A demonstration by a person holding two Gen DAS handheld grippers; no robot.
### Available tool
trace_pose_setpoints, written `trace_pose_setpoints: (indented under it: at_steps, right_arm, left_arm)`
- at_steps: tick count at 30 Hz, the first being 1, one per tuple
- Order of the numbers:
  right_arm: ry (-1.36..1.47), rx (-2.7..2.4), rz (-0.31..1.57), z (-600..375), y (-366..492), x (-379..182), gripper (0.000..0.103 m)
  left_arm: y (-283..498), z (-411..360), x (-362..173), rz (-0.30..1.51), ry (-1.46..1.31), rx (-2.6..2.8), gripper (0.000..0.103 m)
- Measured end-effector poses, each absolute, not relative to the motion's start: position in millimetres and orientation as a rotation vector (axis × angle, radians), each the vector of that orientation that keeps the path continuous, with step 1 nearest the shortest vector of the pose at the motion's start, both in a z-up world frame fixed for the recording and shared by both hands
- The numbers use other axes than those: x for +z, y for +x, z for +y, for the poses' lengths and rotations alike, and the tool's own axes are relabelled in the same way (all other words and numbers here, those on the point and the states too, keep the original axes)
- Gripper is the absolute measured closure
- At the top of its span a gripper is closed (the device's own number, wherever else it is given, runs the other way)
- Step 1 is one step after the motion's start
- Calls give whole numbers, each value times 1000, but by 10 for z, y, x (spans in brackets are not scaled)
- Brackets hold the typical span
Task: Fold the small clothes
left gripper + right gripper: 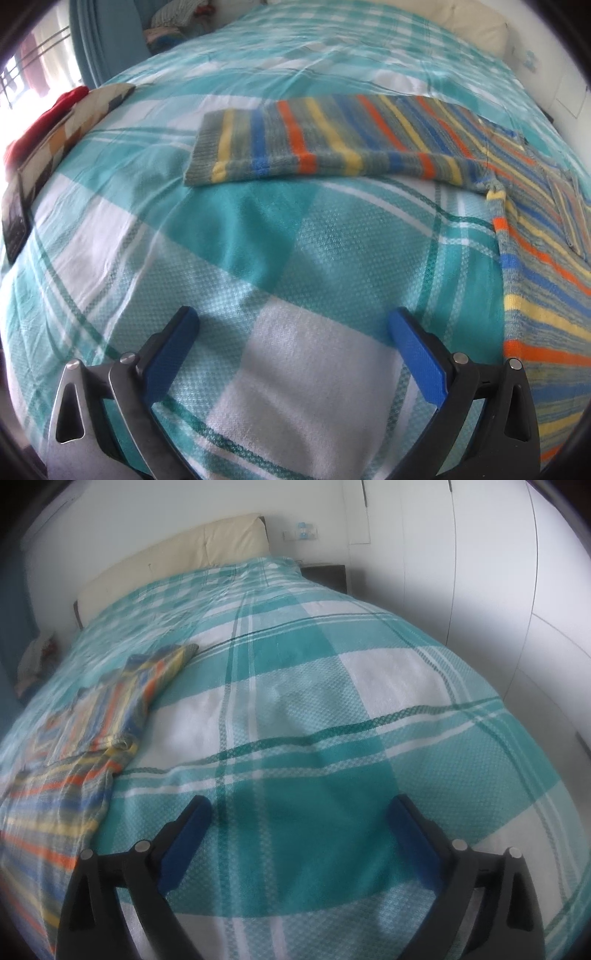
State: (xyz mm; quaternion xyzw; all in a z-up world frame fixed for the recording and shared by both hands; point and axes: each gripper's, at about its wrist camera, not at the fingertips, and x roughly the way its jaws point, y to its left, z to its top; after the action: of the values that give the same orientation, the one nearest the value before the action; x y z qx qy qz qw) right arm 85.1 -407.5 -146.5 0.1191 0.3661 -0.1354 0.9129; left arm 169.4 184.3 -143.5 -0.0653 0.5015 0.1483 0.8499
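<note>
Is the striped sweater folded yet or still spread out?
Spread out: the sweater lies flat on the bed, sleeve extended sideways. Neither gripper holds it.

One striped sweater (332,147) lies on one bed (258,258). Two grippers: the left gripper (293,321) and the right gripper (299,808), each with two blue fingers (417,354). One red cloth (55,110), one headboard (177,561).

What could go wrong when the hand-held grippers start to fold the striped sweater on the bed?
1. The striped sweater lies on a checked bedspread; a low pinch may catch both cloths.
2. One sleeve is spread far out, so it may drag and wrinkle.
3. The left hand-held gripper and right hand-held gripper are open beside the sweater, so a grasp may miss the edge.
</note>
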Motion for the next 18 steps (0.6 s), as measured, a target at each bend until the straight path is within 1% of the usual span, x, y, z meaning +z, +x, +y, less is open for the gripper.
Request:
trace_pose_setpoints:
  at_steps: [6, 18]
  right_arm:
    - [238, -272, 760, -4044, 856, -1482, 2]
    - [230, -277, 762, -4023, 864, -1489, 1]
  left_arm:
    - [1673, 1841, -1435, 1051, -131, 303, 0]
    - [1706, 1854, -1475, 1100, -128, 258, 0]
